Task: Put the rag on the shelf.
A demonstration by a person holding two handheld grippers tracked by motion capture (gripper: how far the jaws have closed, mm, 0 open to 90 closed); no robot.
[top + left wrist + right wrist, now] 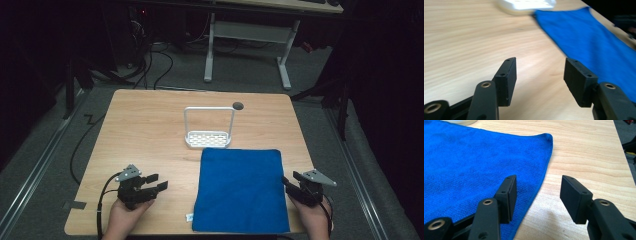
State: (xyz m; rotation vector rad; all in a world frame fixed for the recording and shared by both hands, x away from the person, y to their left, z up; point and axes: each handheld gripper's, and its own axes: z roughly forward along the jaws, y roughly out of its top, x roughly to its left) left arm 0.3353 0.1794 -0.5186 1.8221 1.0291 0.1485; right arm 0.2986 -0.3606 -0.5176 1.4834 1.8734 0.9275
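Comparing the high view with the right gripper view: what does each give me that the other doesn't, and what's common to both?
High view: the whole wooden table, the white rack with its tall handle behind the blue cloth, the left gripper open over bare wood, both hands, a small white tag at the cloth's near left corner, and a desk frame on the floor beyond.

Right gripper view: the cloth's weave and its curled far corner, with the jaws straddling its right edge.

Both: the cloth lying flat, the wood, and the right gripper open.
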